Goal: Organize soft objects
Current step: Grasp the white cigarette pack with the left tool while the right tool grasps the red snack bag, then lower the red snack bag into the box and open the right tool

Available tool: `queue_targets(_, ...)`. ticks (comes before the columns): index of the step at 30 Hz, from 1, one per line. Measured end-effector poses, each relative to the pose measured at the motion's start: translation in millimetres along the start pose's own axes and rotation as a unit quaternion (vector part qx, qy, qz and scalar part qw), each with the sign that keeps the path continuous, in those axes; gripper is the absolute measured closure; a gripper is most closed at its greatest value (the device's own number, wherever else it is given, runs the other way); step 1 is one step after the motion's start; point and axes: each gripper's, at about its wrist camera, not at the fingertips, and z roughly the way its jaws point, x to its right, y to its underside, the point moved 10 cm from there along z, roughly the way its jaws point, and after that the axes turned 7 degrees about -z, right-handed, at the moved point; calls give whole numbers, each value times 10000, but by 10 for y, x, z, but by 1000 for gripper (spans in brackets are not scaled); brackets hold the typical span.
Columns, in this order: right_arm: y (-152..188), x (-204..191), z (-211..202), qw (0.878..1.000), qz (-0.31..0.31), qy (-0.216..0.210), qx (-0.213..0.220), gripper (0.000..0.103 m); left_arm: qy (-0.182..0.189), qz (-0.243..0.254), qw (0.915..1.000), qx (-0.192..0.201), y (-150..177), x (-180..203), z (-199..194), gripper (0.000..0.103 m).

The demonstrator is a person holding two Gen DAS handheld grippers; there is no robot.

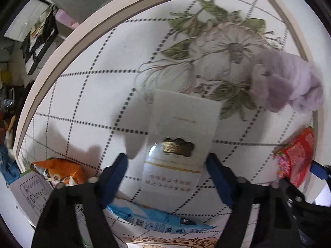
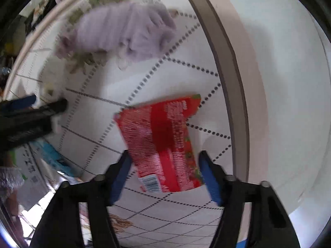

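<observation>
Blue pads of the left claw [image 1: 167,177] straddle the white carton [image 1: 178,136], the right claw [image 2: 165,173] the red packet [image 2: 165,142]; both half-wide, gripping nothing, and a skewed pinch could squirt either across the glossy desk [image 1: 86,95]

Left gripper [image 1: 167,177] and right gripper [image 2: 165,175] pointing steeply down, jaws part-open.

We see the left wrist view looking steeply down, close over the white table with dotted grid lines and a flower print [image 1: 86,95], between its own blue-padded fingers. The right wrist view faces down the same way, close over the table's right edge. Both share the fuzzy lilac cloth [image 1: 287,82] [image 2: 124,31] and the red printed snack packet [image 1: 295,155] [image 2: 163,142].
</observation>
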Motion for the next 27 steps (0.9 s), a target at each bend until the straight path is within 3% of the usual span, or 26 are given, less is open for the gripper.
queue_targets(1, 12, 8, 37, 10000, 9, 15, -47, 31, 37, -1, 10000, -11, 20, 23, -12, 46)
queue_targets(6, -46, -34, 9, 9999, 108, 115, 47, 45, 41, -187, 9998, -94, 148, 44, 8, 47)
queue_targets(13, 16, -139, 11, 9996, 177, 220, -13, 45, 390, -543, 9974, -280, 203, -26, 100, 45)
queue_targets(18, -43, -174, -25, 9993, 345, 38, 130, 52, 320, -499, 9981, -164, 230, -66, 60, 46)
queue_targets(27, 224, -274, -389, 9970, 498, -414, 426, 54, 917, -568, 9935, 370, 573, 111, -553, 47)
